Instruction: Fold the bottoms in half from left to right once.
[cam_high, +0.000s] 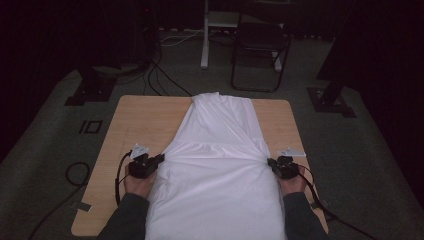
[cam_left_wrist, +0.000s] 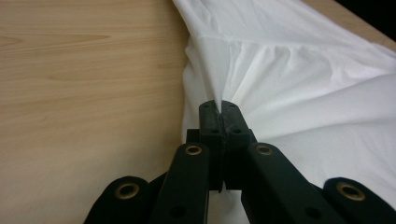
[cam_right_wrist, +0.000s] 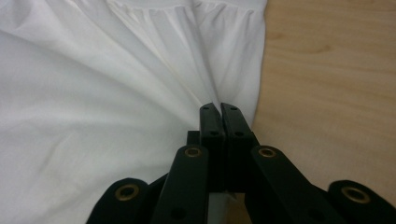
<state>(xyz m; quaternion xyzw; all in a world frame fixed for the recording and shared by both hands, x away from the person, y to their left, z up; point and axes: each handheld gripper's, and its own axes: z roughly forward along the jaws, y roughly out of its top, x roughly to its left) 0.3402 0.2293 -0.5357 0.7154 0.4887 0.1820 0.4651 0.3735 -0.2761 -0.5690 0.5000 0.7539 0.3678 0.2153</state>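
The left gripper (cam_left_wrist: 219, 108) has its jaws clamped on the left edge of the white cloth (cam_high: 217, 165), with a pinch of fabric between them. The right gripper (cam_right_wrist: 219, 109) pinches the right edge likewise. The cloth lies spread along the middle of the wooden counter (cam_high: 140, 120), creases fanning from both grips.

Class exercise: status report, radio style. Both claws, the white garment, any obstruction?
Left claw shut on white garment, left edge. Right claw shut on right edge. Garment spread flat on wooden table. Nothing in the way.
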